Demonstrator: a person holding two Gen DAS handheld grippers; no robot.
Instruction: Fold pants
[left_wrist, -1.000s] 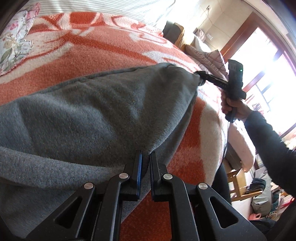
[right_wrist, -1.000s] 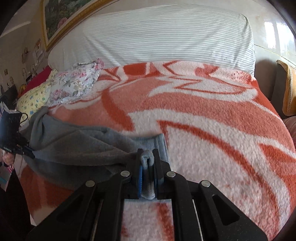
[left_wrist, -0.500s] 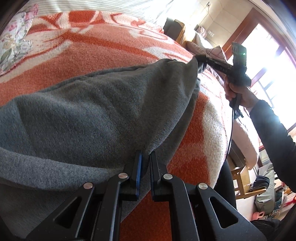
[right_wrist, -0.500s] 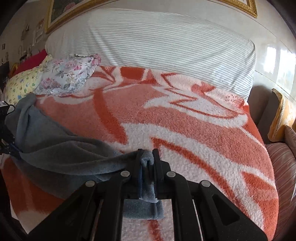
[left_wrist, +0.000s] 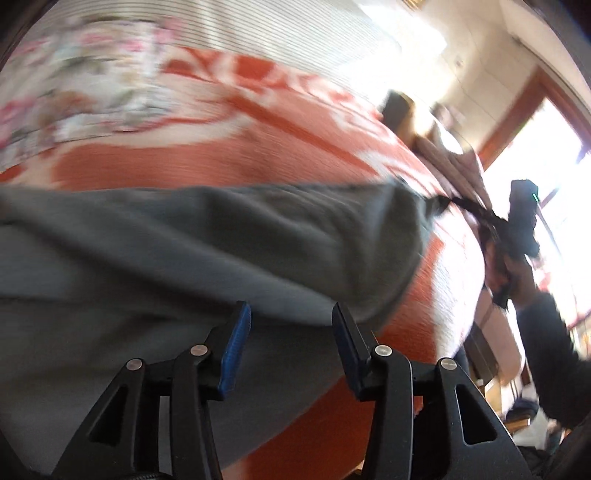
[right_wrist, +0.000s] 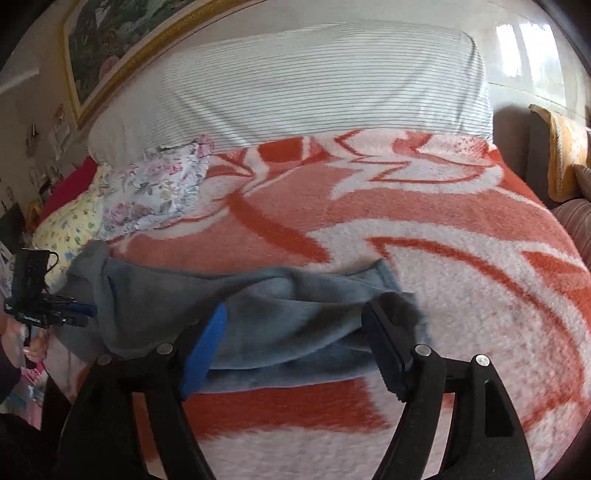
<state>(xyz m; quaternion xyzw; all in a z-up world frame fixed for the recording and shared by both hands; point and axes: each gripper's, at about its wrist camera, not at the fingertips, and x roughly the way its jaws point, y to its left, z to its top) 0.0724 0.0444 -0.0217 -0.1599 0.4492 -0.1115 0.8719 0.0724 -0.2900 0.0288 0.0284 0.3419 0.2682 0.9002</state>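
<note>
Grey fleece pants (right_wrist: 266, 306) lie folded over across the near edge of an orange and white blanket (right_wrist: 424, 236) on a bed. They also fill the middle of the left wrist view (left_wrist: 221, 243). My left gripper (left_wrist: 291, 321) is open, its jaws wide apart just above the pants' near edge. My right gripper (right_wrist: 295, 317) is open too, its jaws spread over the other end of the pants. Each gripper shows small in the other's view: the right one (left_wrist: 454, 203) at the pants' far corner, the left one (right_wrist: 79, 314) at their left end.
A floral pillow (right_wrist: 159, 184) and a yellow pillow (right_wrist: 70, 225) lie at the bed's left. A striped white bolster (right_wrist: 314, 85) runs along the headboard. A sofa with an orange throw (right_wrist: 565, 147) stands right of the bed. A bright window (left_wrist: 546, 155) is beyond the bed.
Both grippers held the pants' edge shut and carried it over; now both have opened and let go, and the pants lie on the blanket. The left view is blurred by motion.
</note>
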